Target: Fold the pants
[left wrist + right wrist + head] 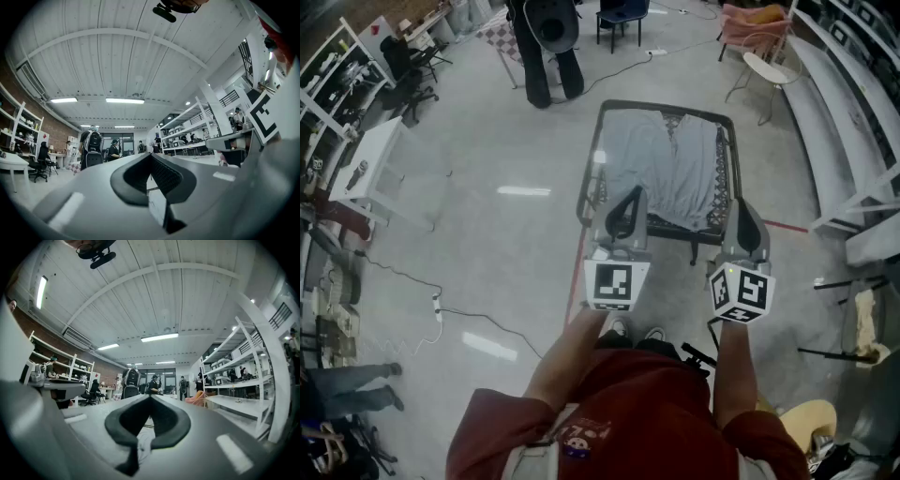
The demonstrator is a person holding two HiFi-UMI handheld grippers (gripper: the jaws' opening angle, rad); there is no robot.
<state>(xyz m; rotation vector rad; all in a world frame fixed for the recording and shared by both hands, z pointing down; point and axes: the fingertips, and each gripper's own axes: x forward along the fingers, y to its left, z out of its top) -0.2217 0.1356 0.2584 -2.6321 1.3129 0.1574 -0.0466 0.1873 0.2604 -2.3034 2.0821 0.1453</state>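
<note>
Light grey pants (668,165) lie spread flat on a small black-framed table (592,178) ahead of me in the head view. My left gripper (625,217) hovers shut at the table's near left edge, nothing between its jaws. My right gripper (744,225) is shut and empty too, at the near right corner. In the left gripper view the left gripper (151,157) points level into the room, jaws together; the right gripper (150,399) in its own view does the same. Neither gripper view shows the pants.
A person with a backpack (546,42) stands beyond the table's far left. White shelving (853,141) runs along the right, a white table (366,159) and cables (441,309) lie to the left. A pink chair (750,28) stands at the far right.
</note>
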